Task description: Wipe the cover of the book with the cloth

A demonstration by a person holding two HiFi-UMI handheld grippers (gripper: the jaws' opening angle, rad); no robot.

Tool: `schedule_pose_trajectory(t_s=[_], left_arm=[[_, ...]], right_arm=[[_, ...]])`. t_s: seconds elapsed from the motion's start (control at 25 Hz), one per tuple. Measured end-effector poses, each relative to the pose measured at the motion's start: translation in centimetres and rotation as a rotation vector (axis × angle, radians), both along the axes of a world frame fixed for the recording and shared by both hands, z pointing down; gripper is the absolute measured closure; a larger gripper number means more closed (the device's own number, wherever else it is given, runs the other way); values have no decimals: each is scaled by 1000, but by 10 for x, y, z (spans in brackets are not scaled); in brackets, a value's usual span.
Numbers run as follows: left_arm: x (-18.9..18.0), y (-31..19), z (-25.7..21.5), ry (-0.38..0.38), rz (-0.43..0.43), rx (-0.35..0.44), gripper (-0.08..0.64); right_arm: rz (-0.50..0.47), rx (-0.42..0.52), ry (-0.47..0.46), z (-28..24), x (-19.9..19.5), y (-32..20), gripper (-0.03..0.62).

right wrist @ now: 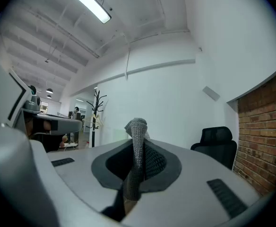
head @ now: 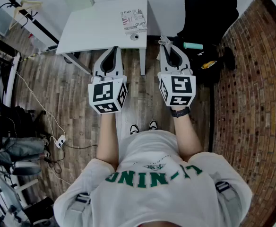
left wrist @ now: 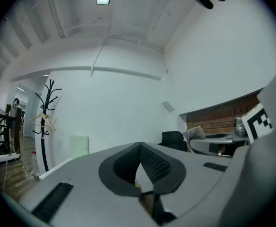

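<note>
Nearest, the left gripper (left wrist: 140, 146) has its jaws pressed together at the tips, with nothing between them. The right gripper (right wrist: 137, 143) pinches the cloth (right wrist: 137, 129) — a grey knit strip standing up past its tips. Beyond both, the book (head: 134, 21) lies on the table (head: 93, 30) by its right edge — well apart from either gripper.

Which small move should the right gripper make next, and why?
Probably move the right gripper forward and lower it toward the book on the white table: its jaws pinch the grey cloth, yet it is short of the table, not touching the cover.
</note>
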State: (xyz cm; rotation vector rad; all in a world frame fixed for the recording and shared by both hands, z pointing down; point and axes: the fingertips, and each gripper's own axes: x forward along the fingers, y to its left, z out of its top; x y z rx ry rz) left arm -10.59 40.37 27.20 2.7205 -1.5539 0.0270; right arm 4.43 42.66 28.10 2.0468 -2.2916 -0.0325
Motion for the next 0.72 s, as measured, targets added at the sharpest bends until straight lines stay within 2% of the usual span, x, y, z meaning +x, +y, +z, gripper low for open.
schedule_pose_trajectory(t_s=[0.44, 0.72], left_arm=[[43, -15, 1, -11, -16, 20, 548], [52, -39, 28, -25, -44, -19, 548]], right_arm=[[-20, 21, -27, 3, 44, -14, 555], [-67, 2, -91, 20, 50, -39, 555]])
